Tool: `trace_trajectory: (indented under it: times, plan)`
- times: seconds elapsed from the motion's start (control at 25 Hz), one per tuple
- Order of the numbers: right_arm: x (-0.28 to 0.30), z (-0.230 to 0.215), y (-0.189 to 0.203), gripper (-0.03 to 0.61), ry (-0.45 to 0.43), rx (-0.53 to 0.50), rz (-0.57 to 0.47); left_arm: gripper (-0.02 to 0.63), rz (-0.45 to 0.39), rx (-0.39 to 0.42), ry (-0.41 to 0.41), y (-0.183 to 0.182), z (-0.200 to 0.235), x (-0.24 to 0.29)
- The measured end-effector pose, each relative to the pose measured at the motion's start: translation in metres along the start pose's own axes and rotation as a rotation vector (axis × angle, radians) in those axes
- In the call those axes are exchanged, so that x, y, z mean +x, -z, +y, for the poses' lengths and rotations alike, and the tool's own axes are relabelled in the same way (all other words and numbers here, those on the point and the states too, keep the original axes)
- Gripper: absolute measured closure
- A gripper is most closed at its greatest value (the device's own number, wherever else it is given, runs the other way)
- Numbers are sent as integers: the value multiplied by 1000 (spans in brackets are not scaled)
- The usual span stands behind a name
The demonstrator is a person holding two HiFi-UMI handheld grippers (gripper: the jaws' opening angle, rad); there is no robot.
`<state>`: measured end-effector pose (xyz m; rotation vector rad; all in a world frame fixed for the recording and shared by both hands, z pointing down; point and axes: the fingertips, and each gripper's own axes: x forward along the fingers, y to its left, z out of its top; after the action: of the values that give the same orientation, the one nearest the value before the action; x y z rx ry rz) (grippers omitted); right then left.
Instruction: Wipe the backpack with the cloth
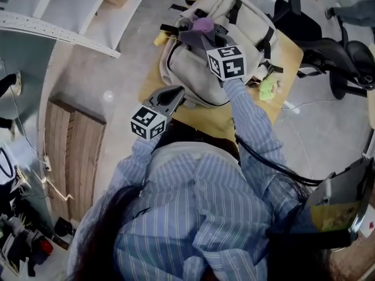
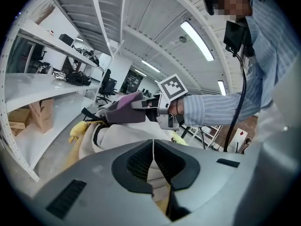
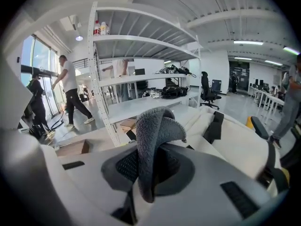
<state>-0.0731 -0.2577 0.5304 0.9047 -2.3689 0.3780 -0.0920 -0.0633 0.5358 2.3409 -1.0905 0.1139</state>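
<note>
A cream backpack [image 1: 190,69] with black straps lies on a small wooden table [image 1: 288,54]. My right gripper [image 1: 198,33] rests on the top of the backpack, shut on a purple-grey cloth [image 1: 203,24]. In the right gripper view the cloth [image 3: 153,126] folds up out of the shut jaws, with the backpack [image 3: 235,145] behind. My left gripper [image 1: 176,93] is shut at the backpack's near edge. In the left gripper view its jaws [image 2: 153,147] meet in a thin line over the backpack [image 2: 120,138], and the right gripper [image 2: 143,108] holds the cloth [image 2: 123,111] beyond.
A yellow-green object [image 1: 269,88] lies at the table's right side and a yellow one [image 1: 159,38] at its left. Black office chairs [image 1: 331,54] stand to the right. White shelving [image 1: 64,16] runs along the left. People walk past the shelves [image 3: 70,91].
</note>
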Motion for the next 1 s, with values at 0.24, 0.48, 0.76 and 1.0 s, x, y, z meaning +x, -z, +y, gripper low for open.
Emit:
trace_trajectory:
  times: [0.24,0.48,0.76,1.0]
  plan:
    - [-43,-16,28,537,13,47,3,601,3,18,36,-3,-7,14]
    - [-94,-40,66,537,56,100,25,601,12,37,65,-5,-20,25]
    - [-155,-72,119,537,128,174,67,601,22,42,91,-2,-40,38]
    - [-202,-92,160,537,193,231,105,601,28,49,110,-1,-56,47]
